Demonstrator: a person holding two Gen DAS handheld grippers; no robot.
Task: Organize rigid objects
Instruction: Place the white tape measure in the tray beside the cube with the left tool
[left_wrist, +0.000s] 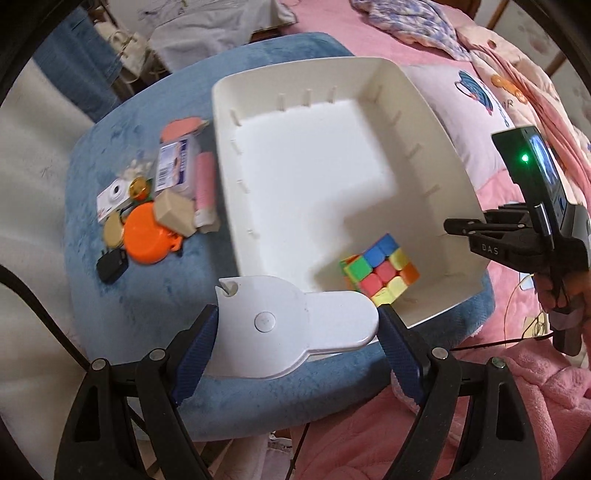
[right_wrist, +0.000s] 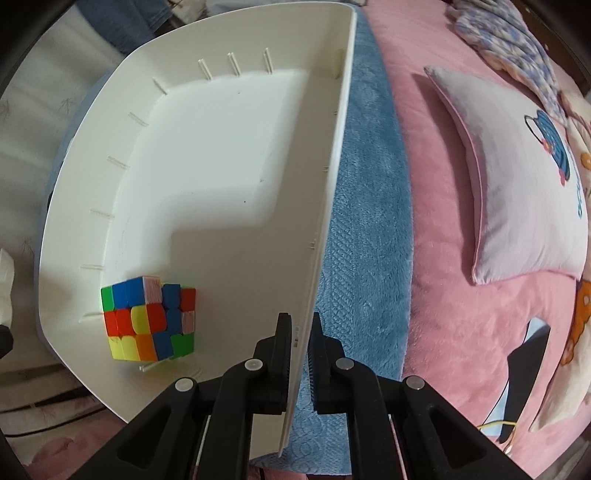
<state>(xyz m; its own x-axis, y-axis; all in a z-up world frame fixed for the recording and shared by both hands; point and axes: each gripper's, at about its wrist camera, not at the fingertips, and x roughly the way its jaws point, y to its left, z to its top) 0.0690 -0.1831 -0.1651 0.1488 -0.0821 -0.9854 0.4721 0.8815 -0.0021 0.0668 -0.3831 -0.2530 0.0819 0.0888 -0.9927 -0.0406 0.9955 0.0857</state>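
— How do my hands stand now?

— Both of your grippers point down. Your left gripper (left_wrist: 297, 334) has its jaws wide, clamped on a flat white plastic piece (left_wrist: 291, 328) above the near edge of the white tray (left_wrist: 236, 206).

— And the right one?

— Your right gripper (right_wrist: 300, 354) has its jaws almost closed, pinching the tray's side wall. The colour cube (right_wrist: 149, 317) lies inside the tray, in a near corner.

The storage bin (left_wrist: 436, 122) is showing plain white; the puzzle cube (right_wrist: 149, 317) is showing blue, green, red, yellow, orange and pink squares; the plush mat (right_wrist: 365, 221) is looking blue; the bedspread (right_wrist: 436, 295) is looking pink; the round lid (left_wrist: 144, 236) is glowing orange.
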